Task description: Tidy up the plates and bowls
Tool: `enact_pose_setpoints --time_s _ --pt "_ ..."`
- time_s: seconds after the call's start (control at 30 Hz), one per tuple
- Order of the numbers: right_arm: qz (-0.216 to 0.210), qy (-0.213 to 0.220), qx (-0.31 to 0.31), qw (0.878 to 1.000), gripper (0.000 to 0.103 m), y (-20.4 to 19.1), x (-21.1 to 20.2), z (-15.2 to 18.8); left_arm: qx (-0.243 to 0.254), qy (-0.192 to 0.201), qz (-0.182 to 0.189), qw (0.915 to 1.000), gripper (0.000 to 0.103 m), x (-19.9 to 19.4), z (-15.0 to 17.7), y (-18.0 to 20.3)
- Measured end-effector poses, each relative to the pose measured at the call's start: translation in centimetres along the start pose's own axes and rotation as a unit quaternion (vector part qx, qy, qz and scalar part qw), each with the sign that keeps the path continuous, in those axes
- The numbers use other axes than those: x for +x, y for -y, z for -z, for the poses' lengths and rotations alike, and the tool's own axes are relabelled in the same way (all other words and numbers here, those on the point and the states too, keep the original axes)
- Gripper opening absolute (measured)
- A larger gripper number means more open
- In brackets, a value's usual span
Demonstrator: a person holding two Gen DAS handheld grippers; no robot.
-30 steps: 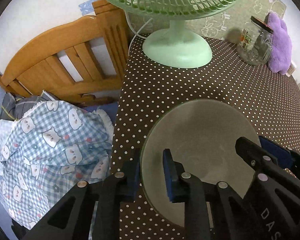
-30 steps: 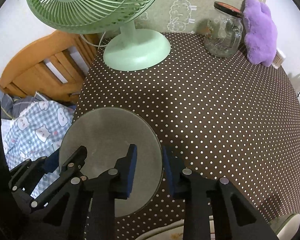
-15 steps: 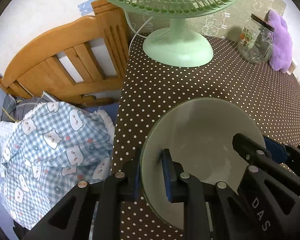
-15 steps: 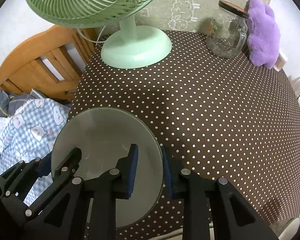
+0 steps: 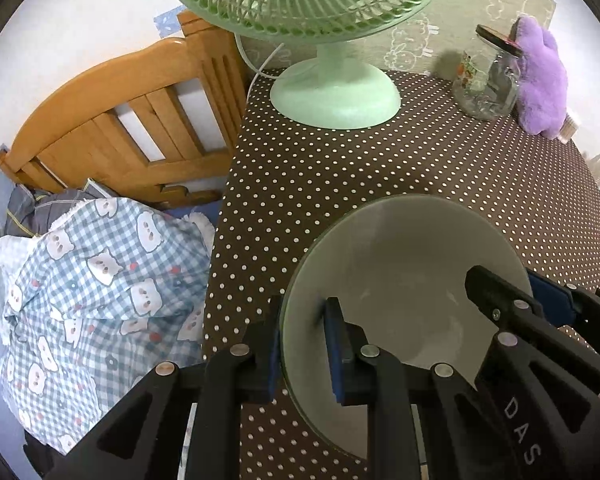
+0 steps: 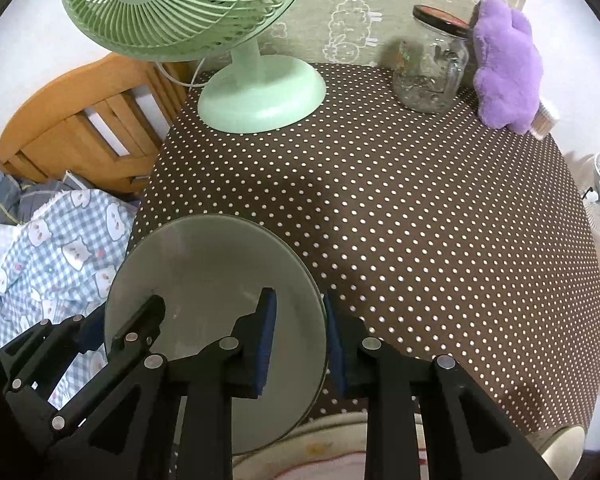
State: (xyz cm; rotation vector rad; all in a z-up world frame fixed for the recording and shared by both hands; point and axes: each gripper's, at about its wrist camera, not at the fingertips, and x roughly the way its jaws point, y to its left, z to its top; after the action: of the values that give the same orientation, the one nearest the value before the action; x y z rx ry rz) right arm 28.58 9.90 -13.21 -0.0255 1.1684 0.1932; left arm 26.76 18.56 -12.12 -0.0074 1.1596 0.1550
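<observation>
Brown polka-dot cloth covers the table (image 6: pixel 420 220), and near its left front edge a pale green bowl (image 5: pixel 404 280) is held between two grippers. On the bowl's left rim the left gripper (image 5: pixel 302 354) is clamped, one blue pad inside the wall and the other outside. Opposite it, the right gripper (image 6: pixel 298 346) is closed on the right rim the same way, with the rim pinched between its blue pads. Whether the bowl's base touches the cloth I cannot tell. Just under the bowl's near edge, at the front of the table, the rim of a whitish plate (image 6: pixel 320 444) shows. Far across the table stands a mint-green desk fan (image 6: pixel 260 92) at the left, and to its right a glass jar (image 6: pixel 432 72) with a dark lid, a purple plush toy (image 6: pixel 504 72) touching it. Off the table's left side are a wooden headboard (image 5: pixel 112 120) and a blue checked blanket (image 5: pixel 96 292) with little animal faces.
</observation>
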Motion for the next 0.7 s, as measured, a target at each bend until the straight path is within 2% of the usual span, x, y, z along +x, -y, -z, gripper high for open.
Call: enact_pose_setpoints --time_s 0.33,0.7 --pt "-0.009 0.019 -0.001 1.000 0.028 2.2 -3.5 0.9 -0.001 0.019 -0.009 0.9998 0.017 -3.5 0.7 2.3" --pt "-0.013 0.040 0.008 0.999 0.028 7.2 -8.4 2.4 -0.001 0.041 -0.010 0.9991 0.017 -8.1 1.4 6.9"
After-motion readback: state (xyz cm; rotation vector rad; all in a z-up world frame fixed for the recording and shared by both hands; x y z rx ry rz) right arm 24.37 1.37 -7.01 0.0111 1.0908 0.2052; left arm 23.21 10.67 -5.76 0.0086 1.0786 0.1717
